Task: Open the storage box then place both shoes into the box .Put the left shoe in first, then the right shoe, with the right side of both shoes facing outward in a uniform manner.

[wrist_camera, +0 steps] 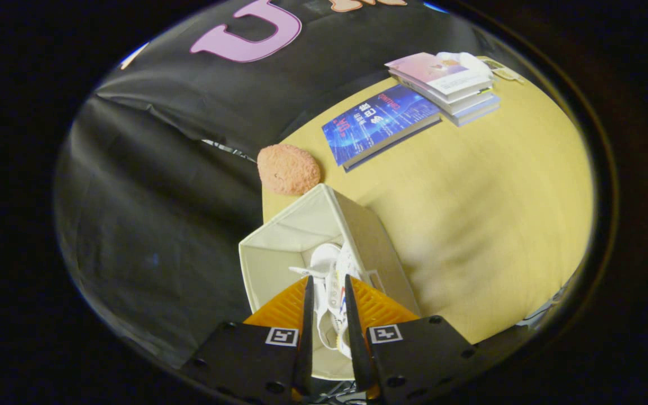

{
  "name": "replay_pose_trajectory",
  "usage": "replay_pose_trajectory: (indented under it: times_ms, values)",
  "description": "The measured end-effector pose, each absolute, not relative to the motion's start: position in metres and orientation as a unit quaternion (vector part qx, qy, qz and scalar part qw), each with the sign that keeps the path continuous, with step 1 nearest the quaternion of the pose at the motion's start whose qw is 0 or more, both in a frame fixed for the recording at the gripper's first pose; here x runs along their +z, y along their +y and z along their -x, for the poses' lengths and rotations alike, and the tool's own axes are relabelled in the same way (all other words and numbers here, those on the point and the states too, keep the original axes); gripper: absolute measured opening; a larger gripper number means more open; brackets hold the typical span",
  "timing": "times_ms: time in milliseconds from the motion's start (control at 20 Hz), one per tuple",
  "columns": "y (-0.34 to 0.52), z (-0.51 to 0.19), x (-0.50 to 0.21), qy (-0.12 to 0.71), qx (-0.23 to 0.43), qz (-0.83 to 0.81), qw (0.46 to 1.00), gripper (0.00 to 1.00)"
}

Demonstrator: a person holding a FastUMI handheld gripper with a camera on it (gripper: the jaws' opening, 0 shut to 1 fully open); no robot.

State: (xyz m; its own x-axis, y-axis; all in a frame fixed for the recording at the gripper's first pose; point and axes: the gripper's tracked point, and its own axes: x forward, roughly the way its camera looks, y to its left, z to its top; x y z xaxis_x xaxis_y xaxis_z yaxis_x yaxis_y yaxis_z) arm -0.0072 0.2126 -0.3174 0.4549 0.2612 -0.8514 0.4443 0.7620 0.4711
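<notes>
Orange and black, the gripper [328, 284] points down into an open box [279, 247] made of pale cloth. Its two fingers [307, 315] stand close together, and a white shoe [332, 292] sits in the thin gap between them. Both fingers seem to press on the shoe's sides, so the gripper looks closed on it. The shoe is inside the box, near the box's right wall, and it has small red and blue marks on it. I cannot tell which shoe it is, or which way its right side faces. The box has no lid on top, and it stands at the edge of a yellow table [470, 214], near a corner. Just beyond the box lies a round, fuzzy, orange-pink ball [288, 169], close to the box's far corner. Farther off on the table lies a blue book [380, 124], flat and alone. Beside it, a bit farther still, is a small stack of books [448, 84] with something white on top.
</notes>
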Motion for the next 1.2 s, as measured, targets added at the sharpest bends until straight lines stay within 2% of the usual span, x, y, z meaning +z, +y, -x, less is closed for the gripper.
replay_pose_trajectory:
  times_ms: [300, 700, 1000, 1200]
  values:
    - [0.202, -0.002, -0.303, 0.492, -0.035, -0.342, 0.800, 0.32]
    - [0.121, -0.040, -0.244, 0.363, -0.042, -0.266, 0.892, 0.31]
    - [0.032, -0.068, -0.159, 0.232, -0.076, -0.156, 0.957, 0.31]
    - [-0.015, -0.082, -0.069, 0.131, -0.097, -0.077, 0.984, 0.31]
